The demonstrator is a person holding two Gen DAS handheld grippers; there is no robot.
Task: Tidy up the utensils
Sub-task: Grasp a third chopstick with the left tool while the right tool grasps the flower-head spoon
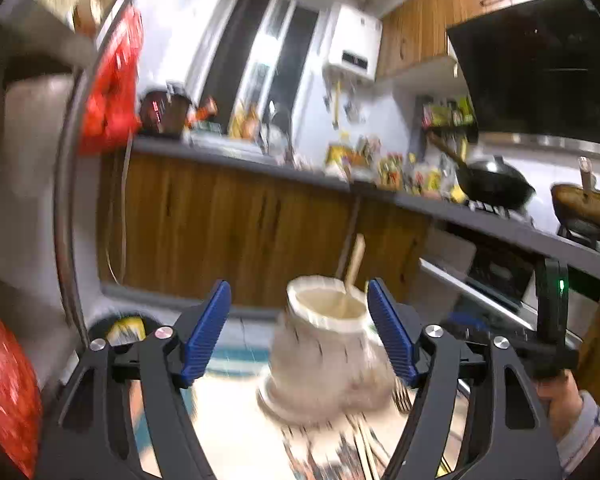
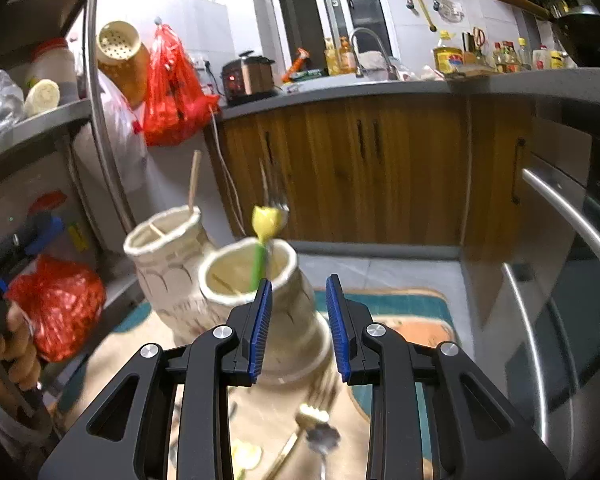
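Cream ceramic holders, both tools spread and empty.
Left tool (image 1: 300,334) has its blue pads wide apart, a blurred cream holder (image 1: 324,356) between and just past them, not pinched; a wooden stick (image 1: 354,268) stands in it, and a fork (image 1: 402,394) and more utensils lie on the surface below. Right tool (image 2: 300,326) has its pads partly apart with nothing between them; just ahead stands the nearer holder (image 2: 260,304) with a green-stemmed yellow-headed utensil (image 2: 265,236) in it, and a metal fork (image 2: 274,196) blurred above the rim. Second holder (image 2: 168,256) sits just left behind it with a chopstick (image 2: 194,180). Loose spoons (image 2: 316,428) lie on the surface under the right tool.
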